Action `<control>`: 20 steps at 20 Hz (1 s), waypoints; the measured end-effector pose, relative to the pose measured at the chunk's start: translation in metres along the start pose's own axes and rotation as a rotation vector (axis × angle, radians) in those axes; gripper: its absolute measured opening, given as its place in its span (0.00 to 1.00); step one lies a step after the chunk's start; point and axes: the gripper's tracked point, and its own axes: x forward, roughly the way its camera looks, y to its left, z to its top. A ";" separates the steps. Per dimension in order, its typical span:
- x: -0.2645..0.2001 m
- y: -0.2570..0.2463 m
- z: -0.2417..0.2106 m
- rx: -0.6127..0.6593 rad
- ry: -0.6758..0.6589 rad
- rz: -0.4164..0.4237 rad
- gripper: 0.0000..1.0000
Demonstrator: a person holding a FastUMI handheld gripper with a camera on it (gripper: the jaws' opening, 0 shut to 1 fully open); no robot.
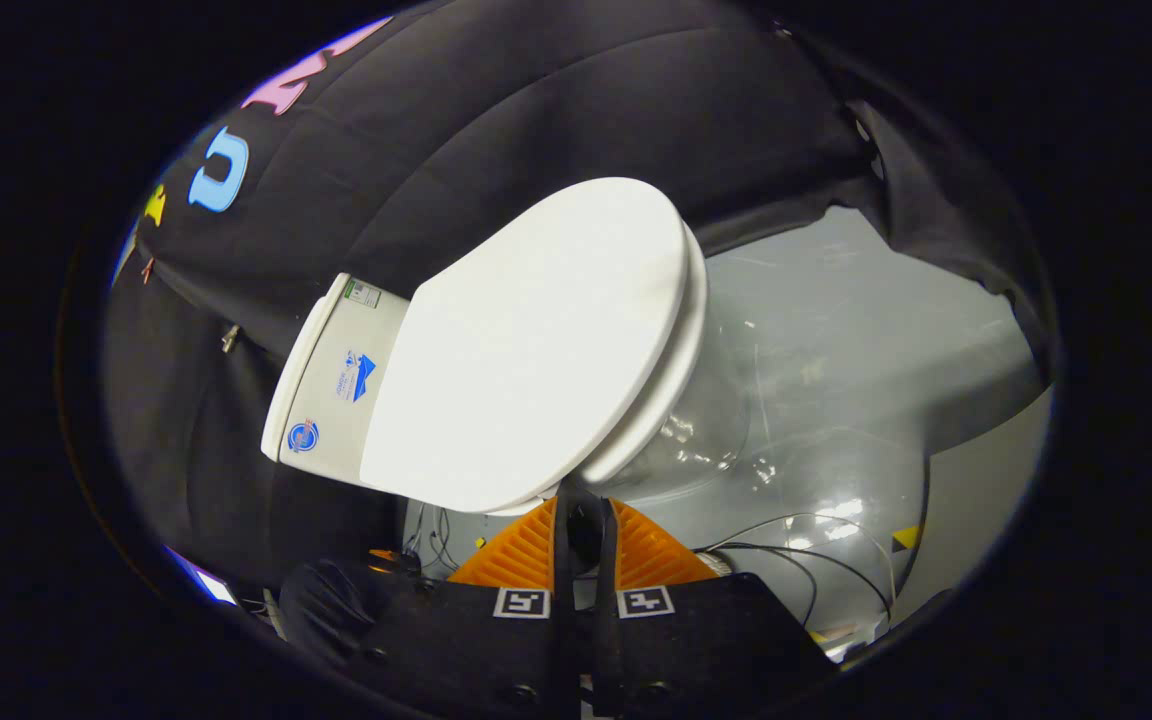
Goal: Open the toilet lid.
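Lid (526, 350) lies shut on the toilet, a broad white oval just beyond the fingers (581, 520), with its hinge end toward the tank (331, 385) and its free front edge away from the tank. The view is tilted, so the toilet appears canted. The fingers stand close together with only a narrow gap between them and hold nothing; their tips sit just under the lid's near side edge, where it overhangs the seat (671, 380), and whether they touch it cannot be told.

The lid looks like hard, smooth plastic: stiff, fairly light, and probably slippery. It should swing up on its hinges by the tank, so little force ought to be needed. The best hold is likely the lid's rim near the front, far from the hinges, with one finger slipped under the lip or the edge pinched between both. Care is needed to catch the lid alone and not the seat below it.

Beside the bowl (696, 440), cables (786, 560) trail over the glossy grey floor (836, 330).
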 end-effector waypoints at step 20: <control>-0.113 0.320 0.093 -0.743 -0.578 0.050 0.10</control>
